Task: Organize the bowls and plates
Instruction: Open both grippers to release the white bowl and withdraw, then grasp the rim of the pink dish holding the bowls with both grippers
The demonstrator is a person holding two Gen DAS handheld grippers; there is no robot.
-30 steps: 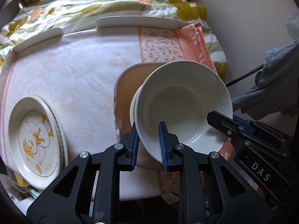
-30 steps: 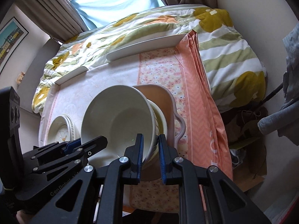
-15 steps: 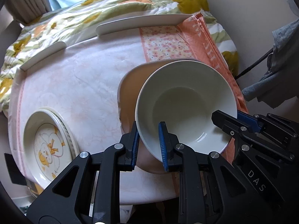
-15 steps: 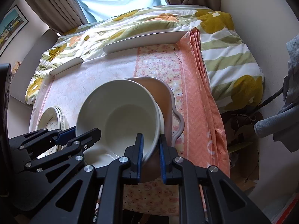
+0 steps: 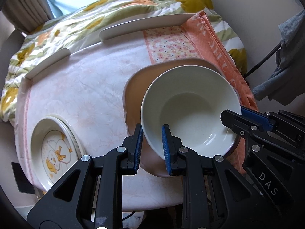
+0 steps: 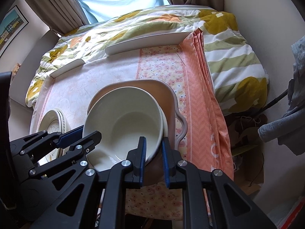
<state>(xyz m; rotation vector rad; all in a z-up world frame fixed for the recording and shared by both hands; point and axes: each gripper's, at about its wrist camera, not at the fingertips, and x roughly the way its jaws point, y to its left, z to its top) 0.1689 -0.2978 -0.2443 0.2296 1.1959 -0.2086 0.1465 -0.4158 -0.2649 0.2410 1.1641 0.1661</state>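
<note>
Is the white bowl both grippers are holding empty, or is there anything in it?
Empty. The white bowl shows a bare, glossy inside in both wrist views, nothing on its bottom or walls.

Black tool [image 5: 152, 148] frames, blue pads, silver screws, "DAS" lettering.

2 bowls [image 6: 124, 118] nested, 1 tan tray [image 6: 167, 95], 2 stacked plates [image 5: 55, 152], 2 grippers [image 5: 151, 148].

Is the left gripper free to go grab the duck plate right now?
Probably not yet. The left gripper is shut on the rim of the white bowl, shared with the right gripper. The path to the duck plate looks clear.
</note>
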